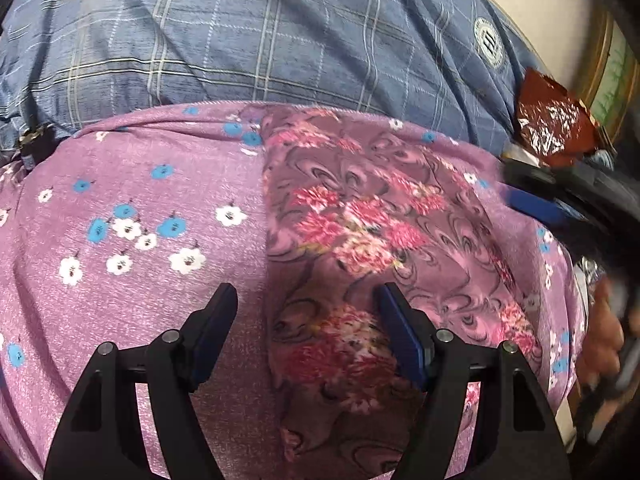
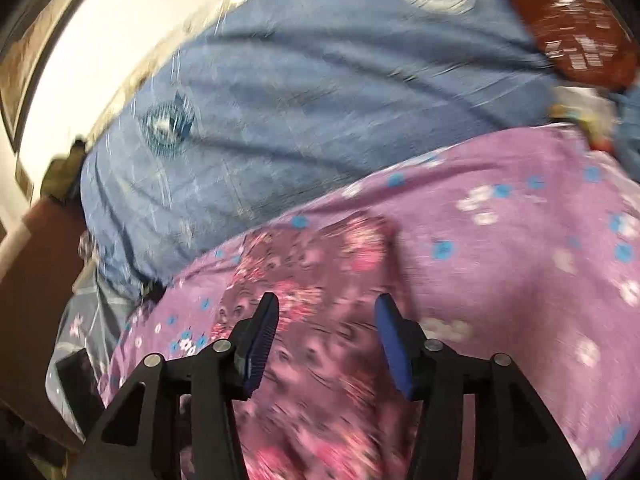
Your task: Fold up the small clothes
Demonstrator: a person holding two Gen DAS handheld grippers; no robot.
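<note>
In the left wrist view, you are holding the left gripper (image 1: 306, 300) over the clothes with its jaws standing wide and nothing between the pads. Below it a dark floral piece (image 1: 360, 248) is lying flat on top of a lilac garment (image 1: 132, 208) printed with small blue and white flowers, and both are resting on a blue checked bedsheet (image 1: 248, 40). The floral piece is showing a straight left edge, so it looks at least partly folded; the lilac garment is lying spread out and, by my judgement, is waiting its turn. At the right edge the right gripper (image 1: 560, 200) is reaching in, blurred, and your hand (image 1: 608, 320) is showing below it. A dark red packet (image 1: 556, 120) is sitting beyond the clothes.

In the right wrist view, you are carrying the right gripper (image 2: 326, 304) above the floral piece (image 2: 312, 272), jaws standing moderately apart and gripping no cloth. This picture is smeared, so the fold lines are not readable here. It is showing what the other does not: the lilac garment's far side, the pale wall behind the bed, and a brown surface (image 2: 36, 248) at the left.
</note>
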